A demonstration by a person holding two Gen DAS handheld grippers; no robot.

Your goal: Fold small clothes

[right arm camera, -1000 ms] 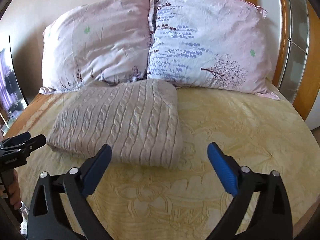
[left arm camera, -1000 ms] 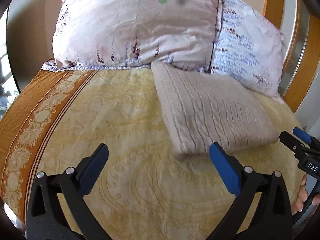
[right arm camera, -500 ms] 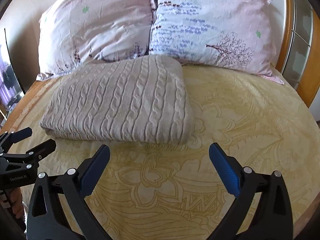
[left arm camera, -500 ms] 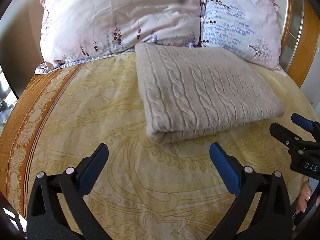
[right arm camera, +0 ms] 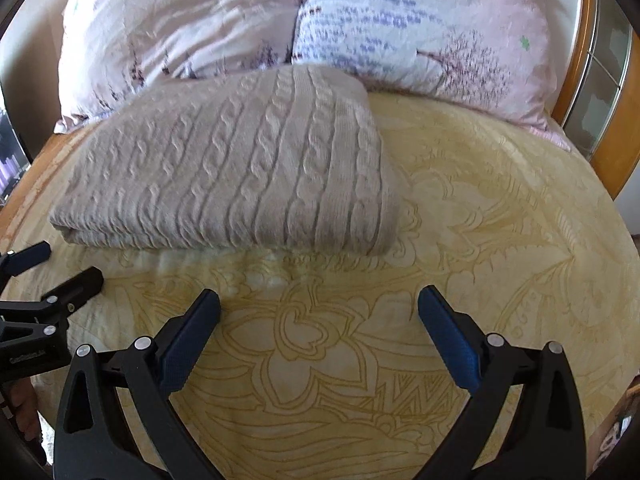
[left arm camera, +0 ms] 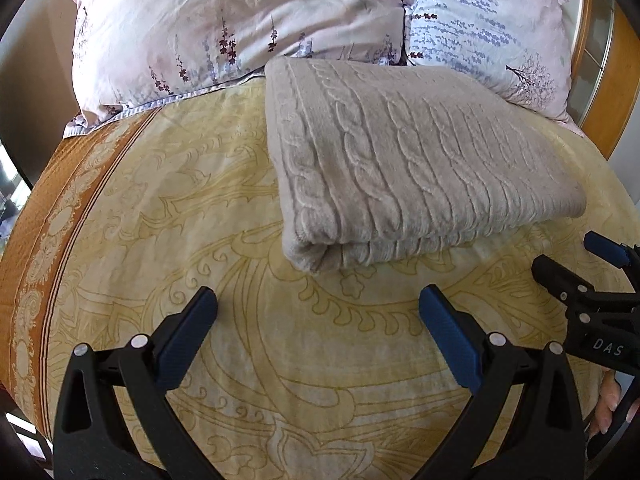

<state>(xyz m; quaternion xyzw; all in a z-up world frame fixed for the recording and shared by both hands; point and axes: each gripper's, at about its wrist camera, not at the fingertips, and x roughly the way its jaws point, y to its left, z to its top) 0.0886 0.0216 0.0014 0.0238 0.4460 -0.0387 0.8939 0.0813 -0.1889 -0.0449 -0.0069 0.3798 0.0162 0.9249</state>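
On the bedspread [left arm camera: 168,208], just ahead of both tools, sits your knit [left arm camera: 400,168]: a beige cable-knit piece already folded into a thick rectangle, back edge touching the 2 pillows [left arm camera: 248,20]; the near edge shows stacked layers, so it looks doubled over at least once.

Your left gripper [left arm camera: 318,316] is spread wide with nothing between its blue pads [left arm camera: 188,332]; it hangs just short of the bundle's near-left corner, probably lined up for that open edge. Your right gripper [right arm camera: 319,318] is equally spread and empty, facing the near edge toward the bundle's right end. Each tool shows in the other's view, flanking the knit; that pairing suits a 2-point lift or 1 more fold.

Versus 1 s ago: both cameras have closed in; the knit fills far more of each view and sits nearer the fingertips; the left view has swung to put the knit dead ahead. Jaws unchanged, wide throughout; knit shape and spot unchanged.

My read: fold nearly done; next is a pinch at both near corners, or a retreat.
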